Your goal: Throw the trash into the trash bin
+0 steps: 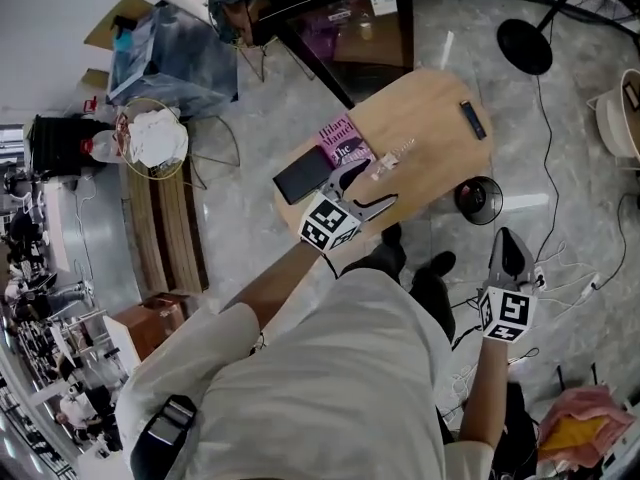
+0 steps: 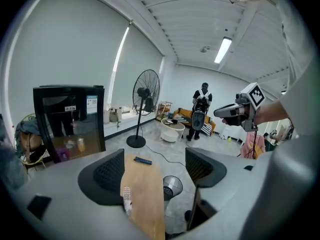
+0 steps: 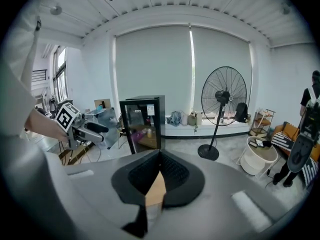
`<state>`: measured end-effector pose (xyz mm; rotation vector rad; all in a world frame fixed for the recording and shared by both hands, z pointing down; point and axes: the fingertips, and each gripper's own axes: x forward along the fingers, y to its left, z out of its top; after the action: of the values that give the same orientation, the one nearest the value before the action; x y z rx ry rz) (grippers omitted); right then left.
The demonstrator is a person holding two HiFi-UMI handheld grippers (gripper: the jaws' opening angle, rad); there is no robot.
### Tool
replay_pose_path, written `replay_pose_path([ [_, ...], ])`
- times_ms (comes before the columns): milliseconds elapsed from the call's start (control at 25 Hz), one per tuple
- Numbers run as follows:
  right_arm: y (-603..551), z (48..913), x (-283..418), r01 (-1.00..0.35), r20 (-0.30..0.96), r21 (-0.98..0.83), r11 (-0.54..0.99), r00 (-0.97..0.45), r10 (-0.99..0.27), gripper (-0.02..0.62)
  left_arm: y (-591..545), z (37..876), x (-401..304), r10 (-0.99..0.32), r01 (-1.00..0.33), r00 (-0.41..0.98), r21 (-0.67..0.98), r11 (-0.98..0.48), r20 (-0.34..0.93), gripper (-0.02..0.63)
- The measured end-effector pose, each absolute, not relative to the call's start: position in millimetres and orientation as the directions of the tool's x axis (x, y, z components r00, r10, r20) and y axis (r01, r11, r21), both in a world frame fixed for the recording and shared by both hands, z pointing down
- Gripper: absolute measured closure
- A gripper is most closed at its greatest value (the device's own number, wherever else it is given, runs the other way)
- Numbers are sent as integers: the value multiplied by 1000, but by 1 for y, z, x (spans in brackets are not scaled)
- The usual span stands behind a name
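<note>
Left gripper (image 1: 374,186) spread wide over the plastic bottle (image 1: 385,161) on the table (image 1: 430,108); right gripper (image 1: 508,243) closed, empty.
Only the left gripper view shows nothing touches its jaws: the bottle lies just below and ahead, the trash bin (image 2: 172,185) beyond, to their right. Only the right gripper view shows its pads meeting.

Only readable bit is the pink book (image 1: 345,146) on the table (image 1: 440,158): "Hilary Mantel", then "The" (rest's too blurry); fridge stickers (image 1: 383,3) are illegible.
</note>
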<state>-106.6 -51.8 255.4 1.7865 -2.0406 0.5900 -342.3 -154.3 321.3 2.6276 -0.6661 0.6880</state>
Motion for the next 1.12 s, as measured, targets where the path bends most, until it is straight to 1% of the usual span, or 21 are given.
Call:
replay_pose_path([
  [440, -61, 339, -115, -991, 612, -110, 82, -133, -779, 584, -166, 433, -329, -264, -523, 705, 232, -820, 658, 241],
  [800, -65, 446, -129, -983, 665, -168, 72, -167, -728, 584, -185, 547, -323, -243, -539, 645, 205, -817, 725, 241],
  [1120, -66, 531, -154, -967, 699, -236, 95, -237, -675, 584, -186, 649, -347, -218, -580, 549, 181, -794, 807, 241],
])
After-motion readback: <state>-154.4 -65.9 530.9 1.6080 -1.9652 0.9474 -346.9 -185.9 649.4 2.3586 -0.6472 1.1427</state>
